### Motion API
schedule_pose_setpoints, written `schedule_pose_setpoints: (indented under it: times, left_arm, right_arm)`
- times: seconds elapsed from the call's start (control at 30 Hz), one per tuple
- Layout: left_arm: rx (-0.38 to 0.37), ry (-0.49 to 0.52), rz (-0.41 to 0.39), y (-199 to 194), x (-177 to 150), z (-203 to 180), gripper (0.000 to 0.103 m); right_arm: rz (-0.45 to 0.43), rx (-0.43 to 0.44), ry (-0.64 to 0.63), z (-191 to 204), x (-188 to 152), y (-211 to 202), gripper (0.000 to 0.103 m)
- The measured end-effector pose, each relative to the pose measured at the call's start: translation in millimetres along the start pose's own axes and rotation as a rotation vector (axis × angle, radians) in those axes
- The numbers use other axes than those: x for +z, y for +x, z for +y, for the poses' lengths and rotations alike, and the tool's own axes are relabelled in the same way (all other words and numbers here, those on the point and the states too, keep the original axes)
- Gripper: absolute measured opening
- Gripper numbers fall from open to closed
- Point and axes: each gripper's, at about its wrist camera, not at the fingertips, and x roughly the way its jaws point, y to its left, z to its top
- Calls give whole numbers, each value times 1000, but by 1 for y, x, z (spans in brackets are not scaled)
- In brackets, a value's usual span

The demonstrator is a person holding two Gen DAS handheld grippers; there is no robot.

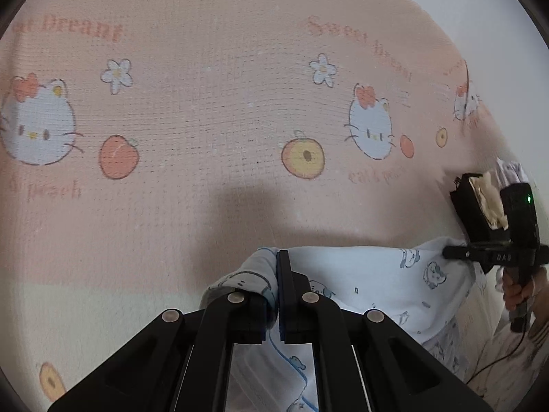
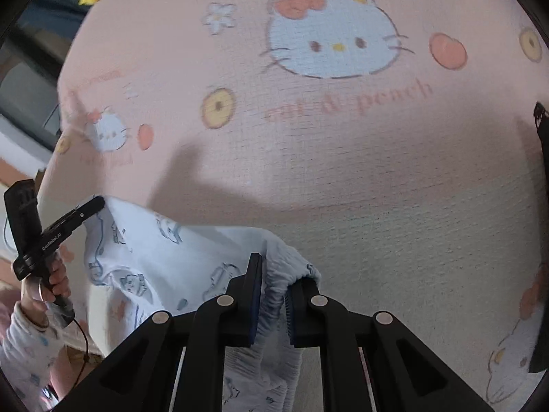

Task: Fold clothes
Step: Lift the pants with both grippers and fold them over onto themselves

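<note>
- The light is soft and even, like daylight, and both pictures are bright enough to see well.
- A big grey shadow falls on the pink cartoon-cat blanket (image 1: 206,110) in front of each tool.
- There is no glare.
- Both round pictures bend at the sides and go black in the corners.
- The right wrist picture is blurry, mostly at the left edge; the words on the blanket look smeared.

Both grippers are matte black with round silver rivets — the left gripper (image 1: 278,295), the right gripper (image 2: 272,295) — white patterned sleeves (image 2: 24,340).
</note>
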Motion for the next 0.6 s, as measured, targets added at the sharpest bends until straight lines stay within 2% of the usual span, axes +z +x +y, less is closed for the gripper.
schedule_pose_setpoints:
  times: [0.13, 0.33, 0.5, 0.6]
  left_arm:
    - [-11, -21, 27, 24, 10, 9, 3]
    - [-16, -20, 108, 62, 27, 15, 3]
    - [-23, -2, 106, 82, 47, 8, 3]
    - [-18, 18, 111, 97, 62, 0, 3]
  right_arm:
    - [-10, 56, 96, -22, 0, 14, 10]
    - [-47, 120, 211, -52, 0, 27, 10]
    - [-92, 98, 231, -61, 5, 17, 10]
    - [-76, 43, 206, -64, 10, 19, 10]
